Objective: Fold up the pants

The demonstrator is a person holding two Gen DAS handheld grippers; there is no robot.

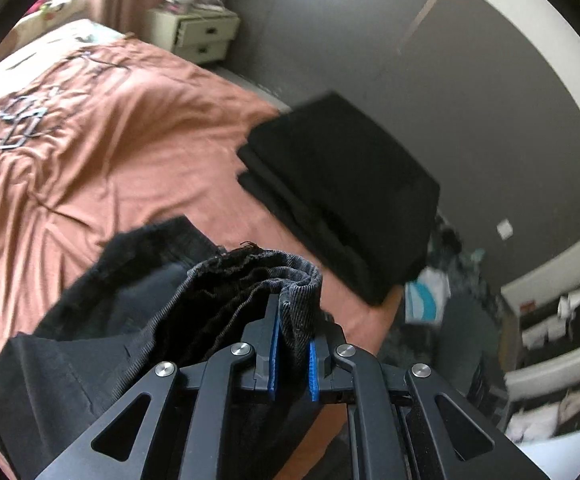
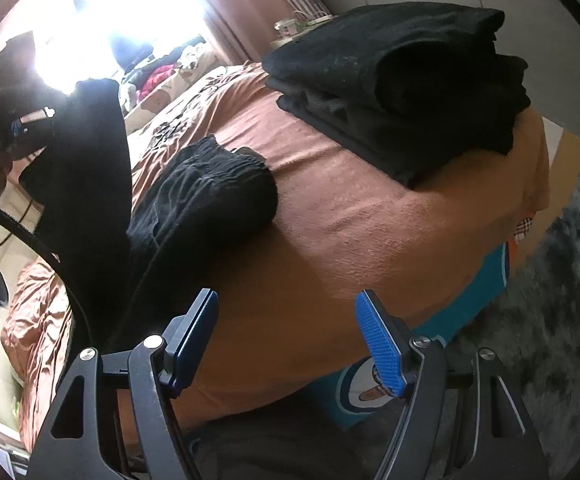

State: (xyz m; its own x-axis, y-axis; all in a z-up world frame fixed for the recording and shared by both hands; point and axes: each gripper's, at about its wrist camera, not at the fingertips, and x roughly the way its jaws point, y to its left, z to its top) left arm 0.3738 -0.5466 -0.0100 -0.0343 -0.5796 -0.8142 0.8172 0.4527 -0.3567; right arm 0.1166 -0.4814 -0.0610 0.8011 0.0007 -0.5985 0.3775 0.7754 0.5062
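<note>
1. Our left gripper pinches the pants above the bed.
2. Our right gripper gapes wide, empty.
3. A folded stack sits at the bed's corner.

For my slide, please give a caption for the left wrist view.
Left tongs shut on dark corduroy pants above an orange bedspread, folded black clothes beyond.

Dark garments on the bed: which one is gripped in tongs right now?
The corduroy pants, pinched at a bunched edge by the shut left tongs. The folded black stack lies untouched near the bed's corner; the right tongs are open and empty.
</note>
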